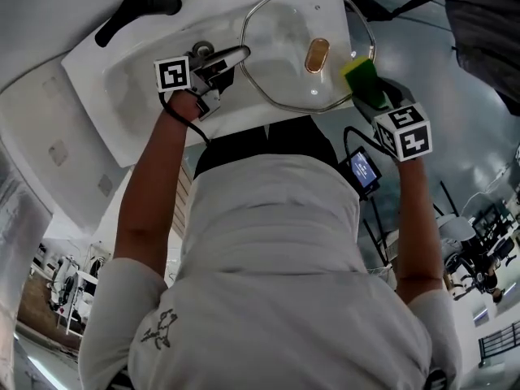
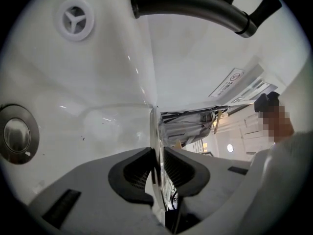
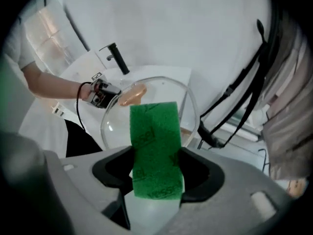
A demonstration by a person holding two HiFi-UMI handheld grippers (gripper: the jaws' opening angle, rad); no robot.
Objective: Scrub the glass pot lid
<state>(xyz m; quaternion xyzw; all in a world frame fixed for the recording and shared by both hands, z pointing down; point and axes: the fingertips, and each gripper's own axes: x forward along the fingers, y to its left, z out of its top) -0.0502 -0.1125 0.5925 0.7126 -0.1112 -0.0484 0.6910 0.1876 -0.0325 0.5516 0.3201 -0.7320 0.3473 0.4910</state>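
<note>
The lid [image 1: 301,51] hangs over the far right part of the white sink [image 1: 130,88]. The left gripper [image 1: 236,57] has it by the left rim and the right gripper [image 1: 380,96] is at its right rim.

The head view shows the lid's whole round outline, its amber knob [image 1: 317,55] and the black tap [image 1: 134,15] far left. It does not show either pair of jaws clearly.

The left gripper view settles that side. The jaws are nearly together, pinching the thin rim, which is seen edge-on as a bright line running away between the pads. Only this view shows the drain [image 2: 17,133] at left and the overflow [image 2: 77,19] at far left.

The right gripper view shows its jaws set apart by the width of a sponge [image 3: 155,146] and clamped on it. The green face is toward the camera, while the head view also shows a yellow side. The lid lies just beyond the sponge's tip. No view shows whether the two touch.
</note>
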